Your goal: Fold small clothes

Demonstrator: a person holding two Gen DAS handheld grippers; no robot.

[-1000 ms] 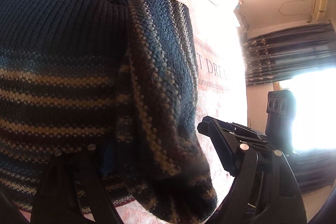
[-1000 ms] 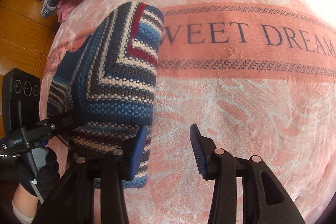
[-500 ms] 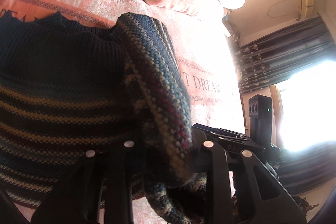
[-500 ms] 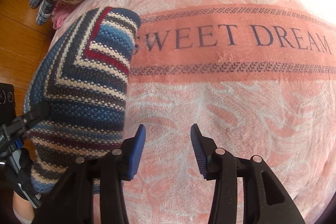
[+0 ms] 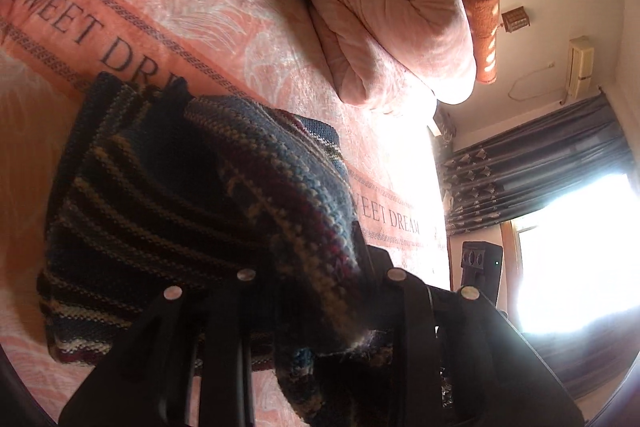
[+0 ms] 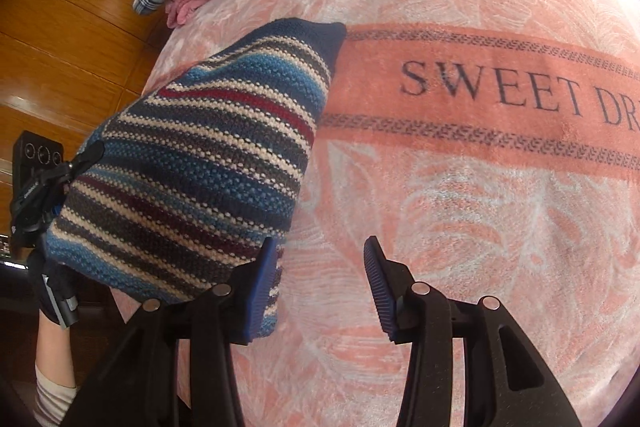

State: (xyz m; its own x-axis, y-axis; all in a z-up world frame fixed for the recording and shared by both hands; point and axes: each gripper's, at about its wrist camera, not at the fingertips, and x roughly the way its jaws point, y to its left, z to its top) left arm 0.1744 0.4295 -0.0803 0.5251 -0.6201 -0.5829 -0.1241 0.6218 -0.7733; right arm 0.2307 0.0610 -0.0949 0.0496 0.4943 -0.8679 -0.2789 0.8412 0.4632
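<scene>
We're mid-fold: left tongs (image 5: 320,287) pinch the striped knit sweater (image 6: 208,163) over itself; right tongs (image 6: 320,275) gape empty above the bed (image 6: 460,207).

A small knitted sweater (image 6: 208,163), striped in blue, navy, cream and maroon, is held lifted and draped, its folded edge pointing toward twelve o'clock.

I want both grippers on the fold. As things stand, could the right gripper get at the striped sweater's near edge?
Probably yes. The right gripper is open and empty, and the striped sweater lies right beside its left finger on the pink blanket; nothing lies between. The left gripper grips the far side.
</scene>
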